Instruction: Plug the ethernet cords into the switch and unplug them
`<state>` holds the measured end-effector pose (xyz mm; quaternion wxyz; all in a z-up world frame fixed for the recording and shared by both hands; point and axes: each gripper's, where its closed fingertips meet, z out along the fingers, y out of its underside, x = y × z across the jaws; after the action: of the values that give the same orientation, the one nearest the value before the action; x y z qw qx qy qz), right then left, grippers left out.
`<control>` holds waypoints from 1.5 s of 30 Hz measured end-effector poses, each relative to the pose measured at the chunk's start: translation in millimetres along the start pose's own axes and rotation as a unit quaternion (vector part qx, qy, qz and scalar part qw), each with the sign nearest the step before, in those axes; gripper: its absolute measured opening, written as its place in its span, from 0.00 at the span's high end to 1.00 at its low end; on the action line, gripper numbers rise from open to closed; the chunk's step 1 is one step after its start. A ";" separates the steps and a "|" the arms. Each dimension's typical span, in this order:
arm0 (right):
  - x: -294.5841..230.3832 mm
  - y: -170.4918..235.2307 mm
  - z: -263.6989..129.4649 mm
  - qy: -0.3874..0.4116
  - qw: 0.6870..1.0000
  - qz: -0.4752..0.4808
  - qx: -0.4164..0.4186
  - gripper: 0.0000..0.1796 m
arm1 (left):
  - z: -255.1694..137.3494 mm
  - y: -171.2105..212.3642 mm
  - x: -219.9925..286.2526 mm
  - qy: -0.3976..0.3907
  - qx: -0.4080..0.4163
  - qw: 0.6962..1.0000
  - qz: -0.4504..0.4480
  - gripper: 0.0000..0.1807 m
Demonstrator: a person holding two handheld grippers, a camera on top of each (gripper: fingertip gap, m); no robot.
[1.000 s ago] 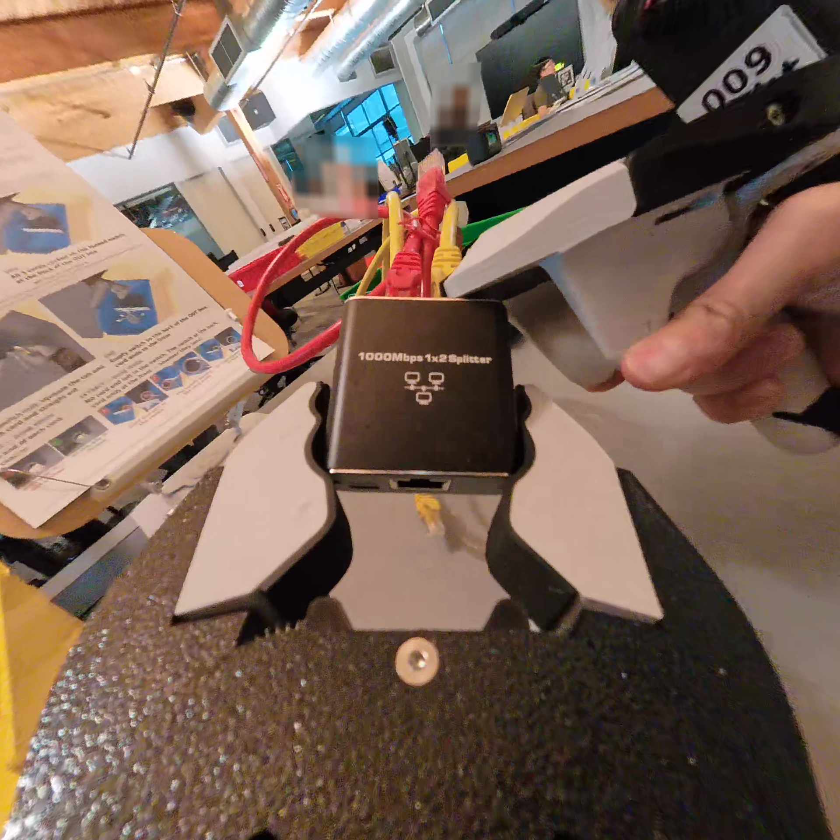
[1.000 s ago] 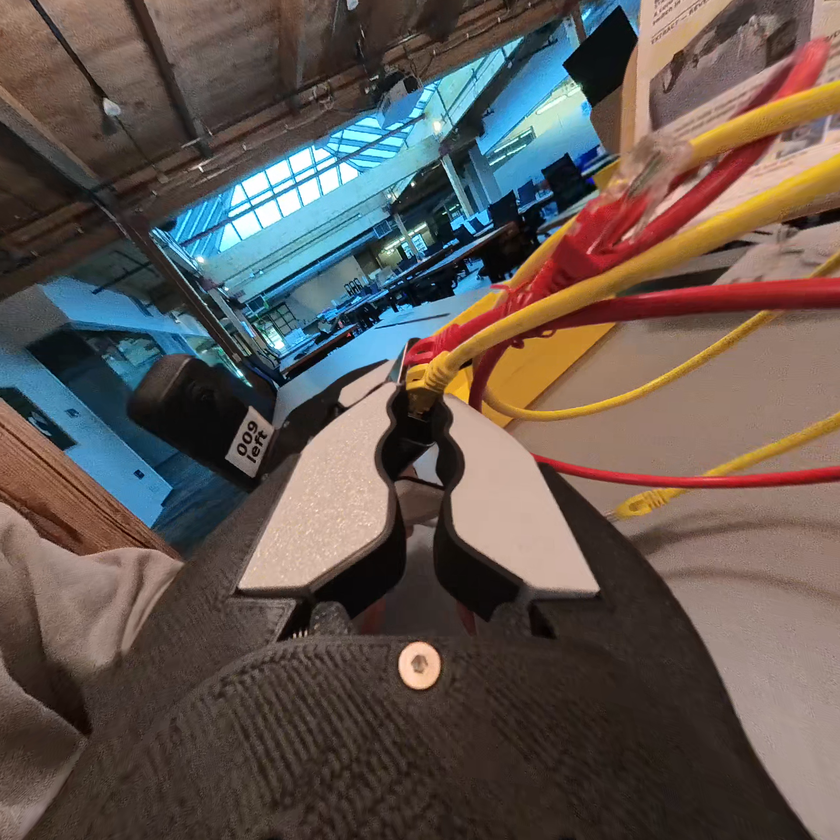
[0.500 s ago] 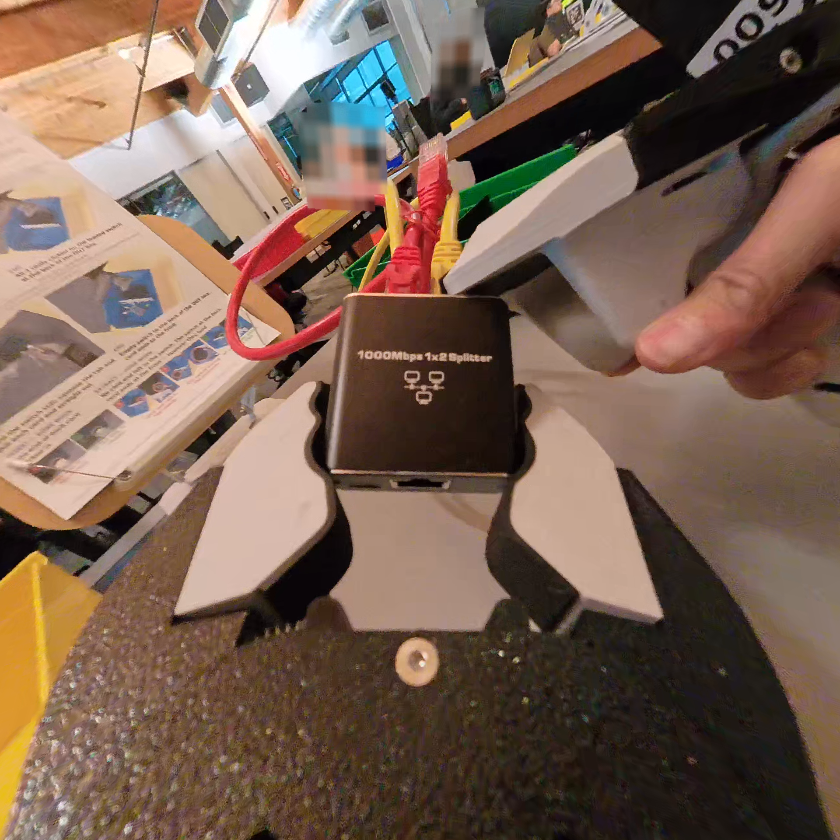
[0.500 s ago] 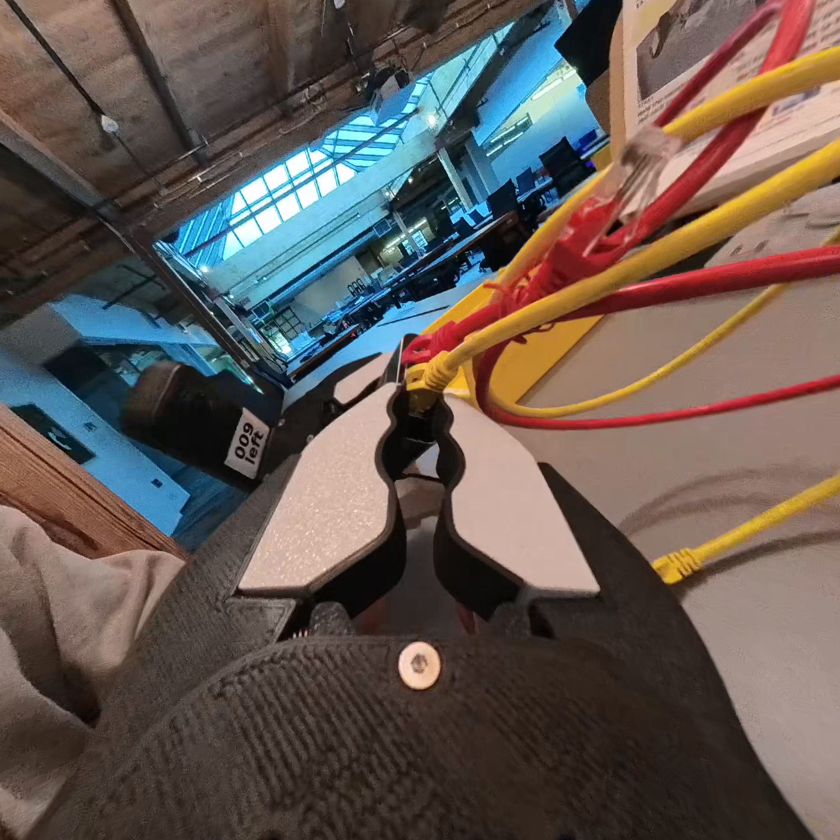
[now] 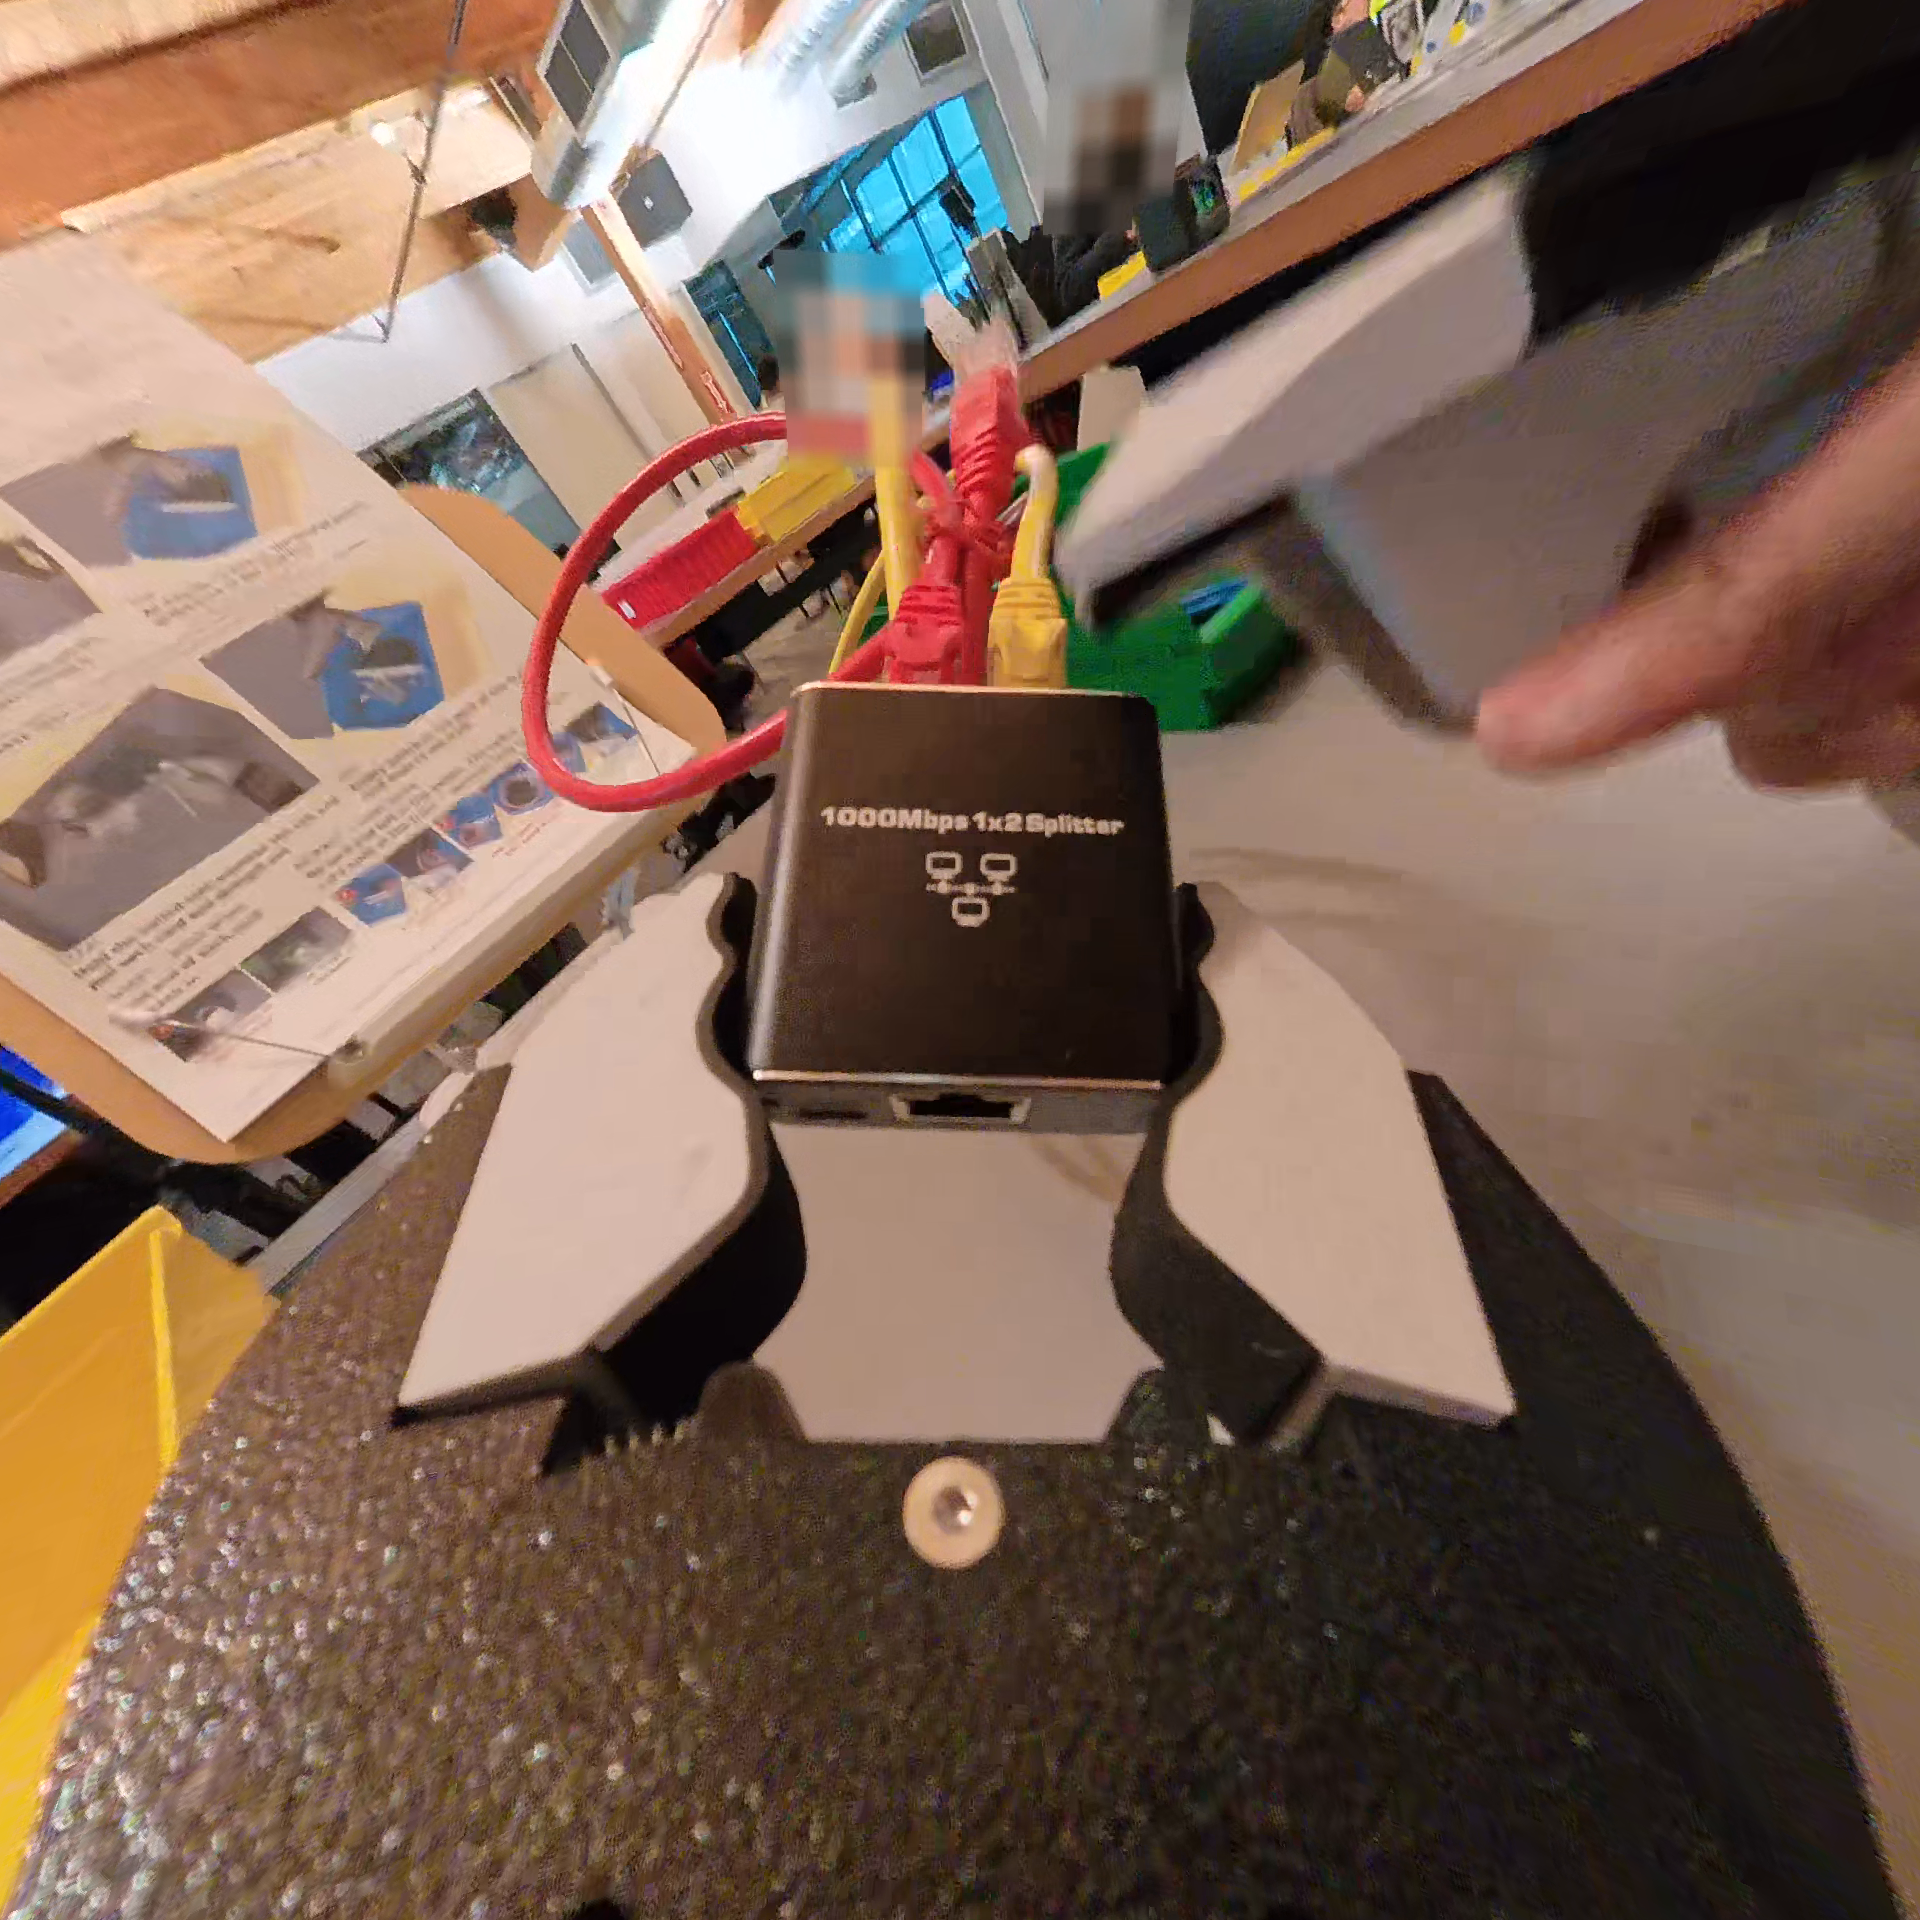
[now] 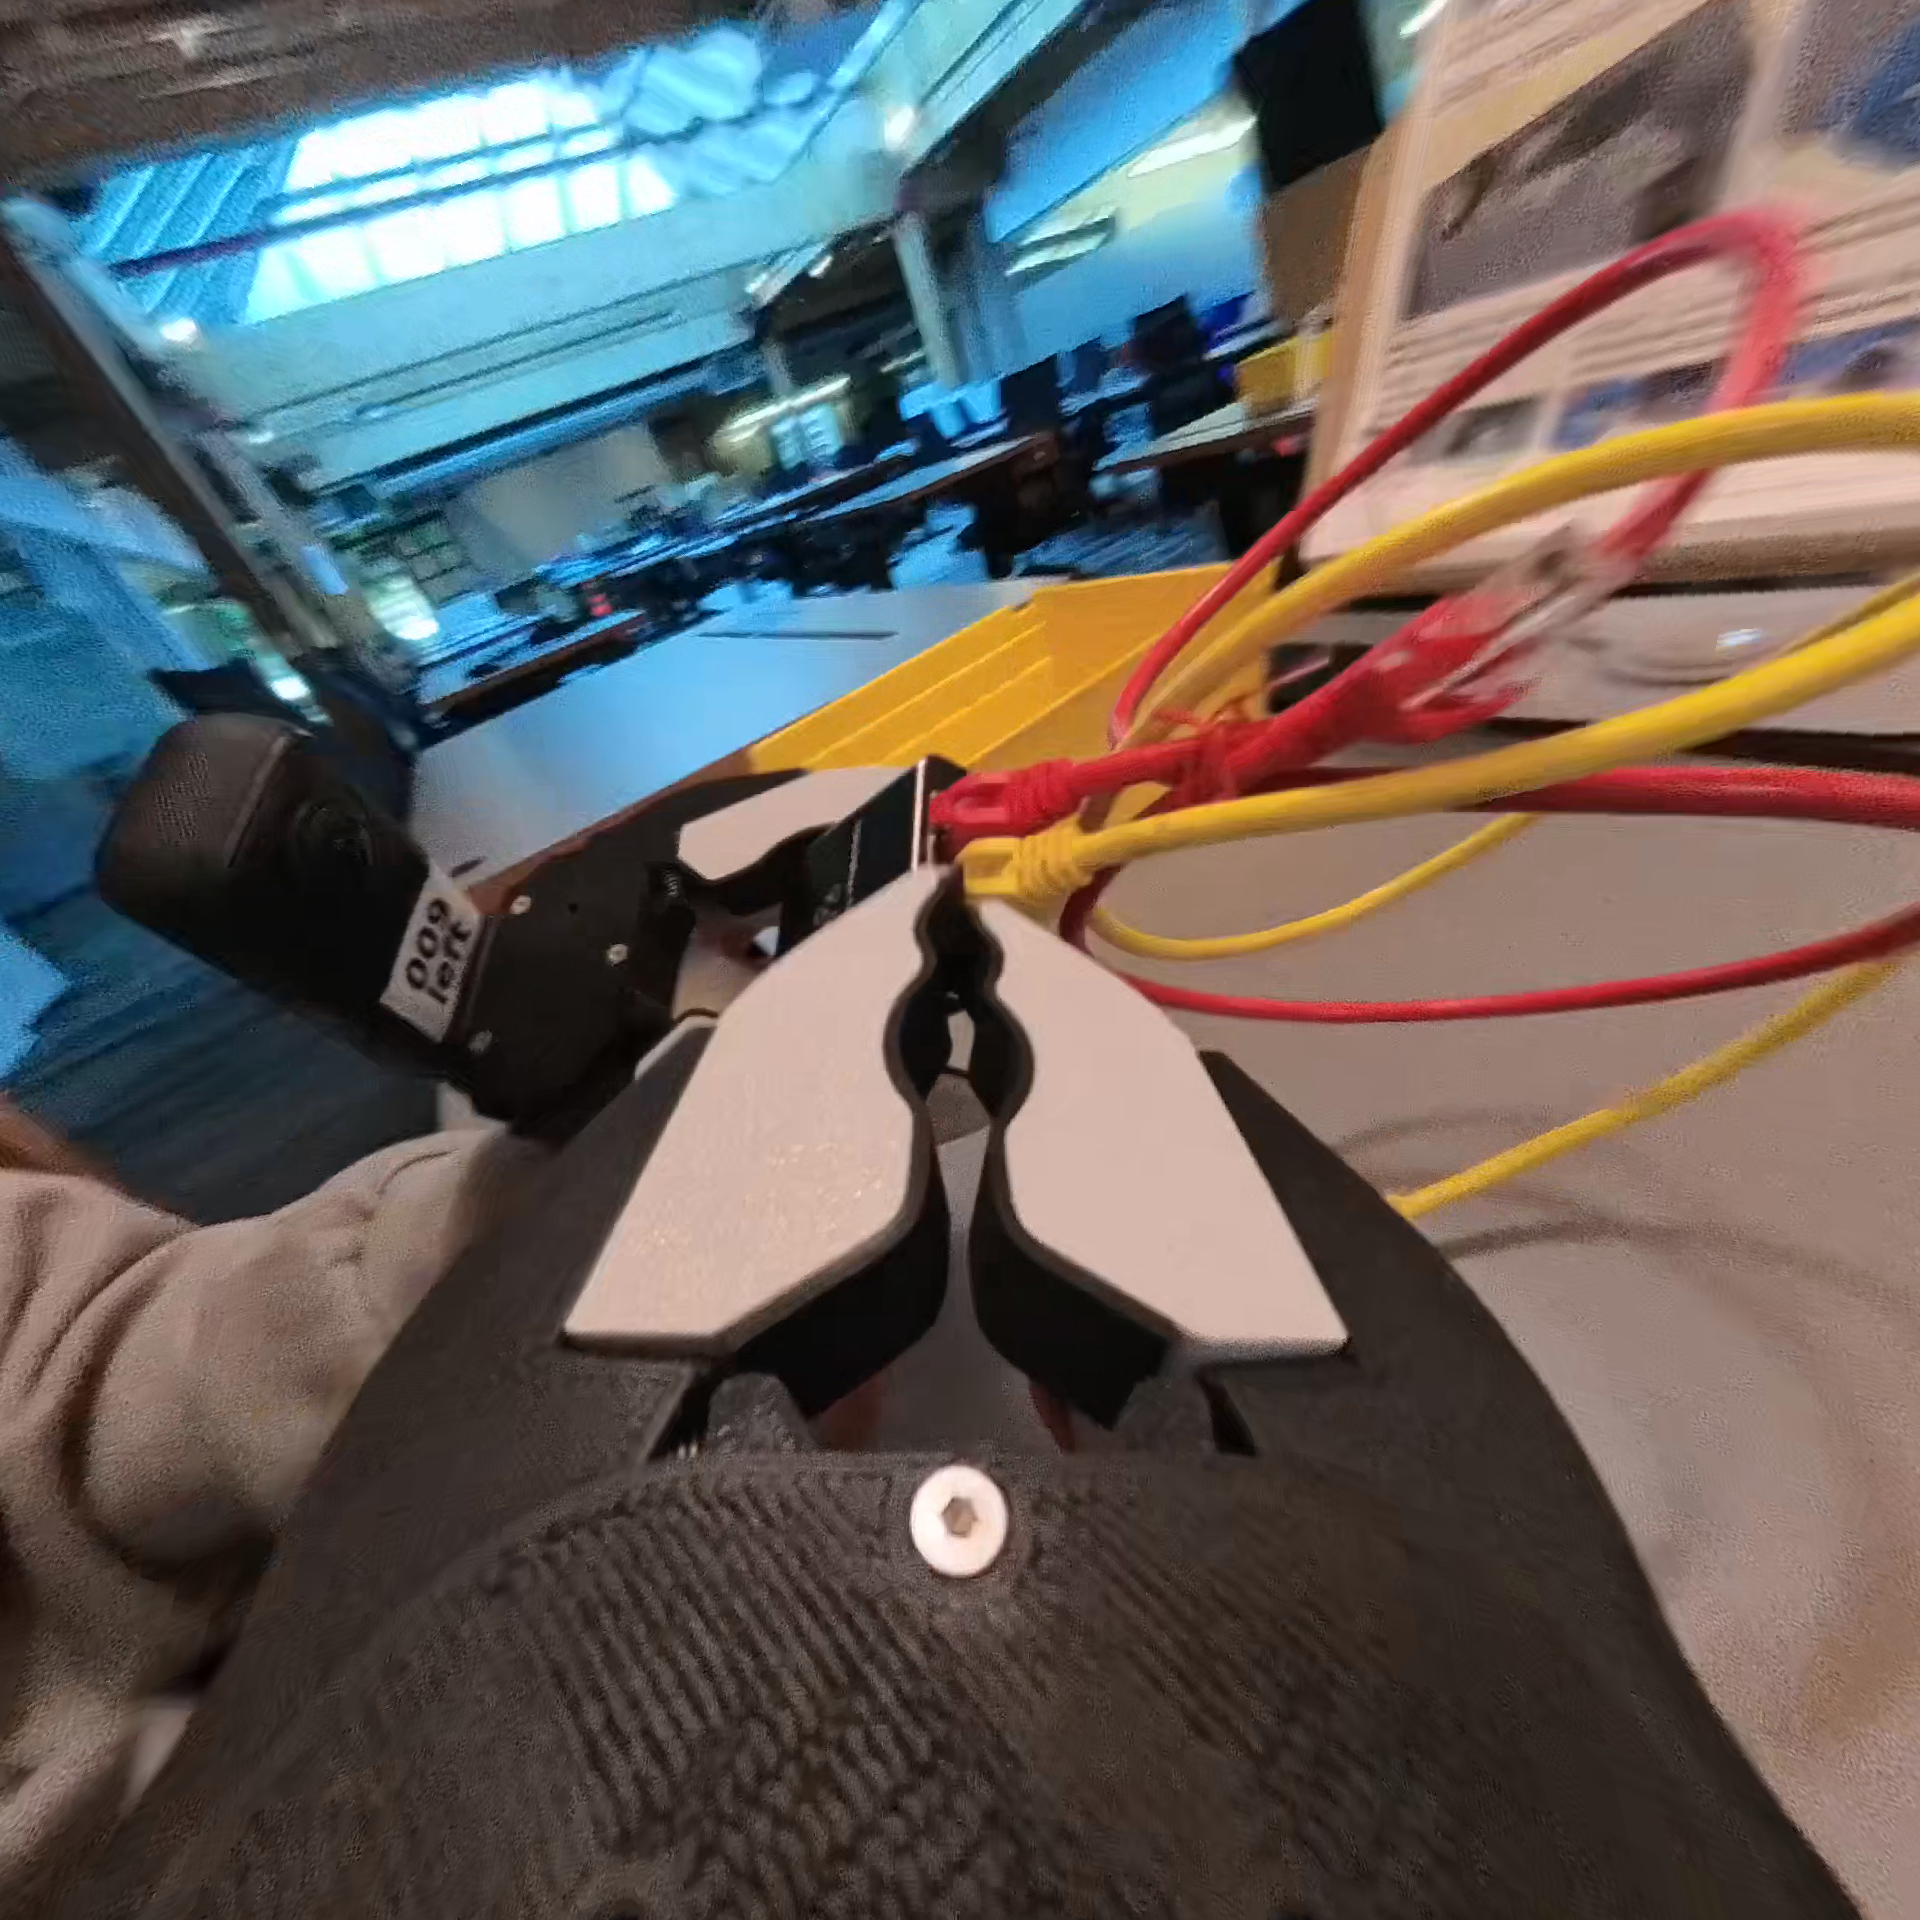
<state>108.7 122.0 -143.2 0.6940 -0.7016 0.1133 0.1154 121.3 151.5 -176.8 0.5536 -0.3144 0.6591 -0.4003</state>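
Observation:
My left gripper (image 5: 961,935) is shut on a black ethernet switch (image 5: 961,883) and holds it above the grey table. A red plug (image 5: 930,623) and a yellow plug (image 5: 1029,623) sit in its far ports. The near port faces me and is empty. In the right wrist view, my right gripper (image 6: 951,904) is shut with nothing between its fingers. Its tips are just beside the yellow plug (image 6: 1029,862), next to the red plug (image 6: 997,800) and the switch (image 6: 873,842). It shows blurred in the left wrist view (image 5: 1299,447), with a hand on it.
A loose red plug (image 6: 1475,655) hangs in the cable bundle. A thin yellow cable (image 6: 1662,1091) lies on the table (image 5: 1558,987). A clipboard with an illustrated sheet (image 5: 208,727) stands at the left, above a yellow bin (image 5: 83,1403). A green bin (image 5: 1174,644) sits behind the switch. One gripper's finger ends stand about 5 cm off the other's.
My right gripper has come off the yellow plug and shut further, drawing back and swinging. The yellow plug stays in the switch. My left gripper keeps its hold.

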 end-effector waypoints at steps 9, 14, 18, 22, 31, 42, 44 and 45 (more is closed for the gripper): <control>15.2 -11.4 -21.2 -0.016 0.996 0.081 -0.018 1.00 | -6.1 0.2 -20.4 -0.016 0.029 0.996 -0.086 0.58; -5.6 -10.2 -4.0 -0.082 0.987 0.136 0.013 0.90 | -12.2 -26.9 -11.7 0.014 0.069 0.995 -0.067 0.59; -11.2 -22.1 -4.8 -0.107 0.976 0.179 0.064 0.90 | -10.0 -29.8 -1.9 0.019 0.063 0.997 -0.038 0.59; -14.4 -18.9 -8.2 -0.112 0.976 0.179 0.062 0.93 | -10.4 -32.3 -1.4 0.014 0.062 0.998 -0.026 0.59; -16.7 -15.9 -3.6 -0.129 0.968 0.204 0.070 0.90 | -11.2 -33.9 -2.1 -0.005 0.057 0.998 0.012 0.59; -21.5 -21.5 3.0 -0.142 0.956 0.230 0.113 0.92 | -14.7 -39.1 -6.3 -0.027 0.072 0.997 0.026 0.59; -22.0 -23.2 4.6 -0.142 0.953 0.238 0.119 0.92 | -15.5 -39.9 -7.7 -0.030 0.073 0.997 0.023 0.59; -22.0 -23.4 5.3 -0.142 0.954 0.237 0.120 0.92 | -15.9 -40.0 -8.7 -0.034 0.072 0.996 0.028 0.59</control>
<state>95.3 127.6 -114.0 0.7349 -0.5425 0.1896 0.3601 106.2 142.5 -136.6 0.6079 -0.2686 0.6180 -0.4200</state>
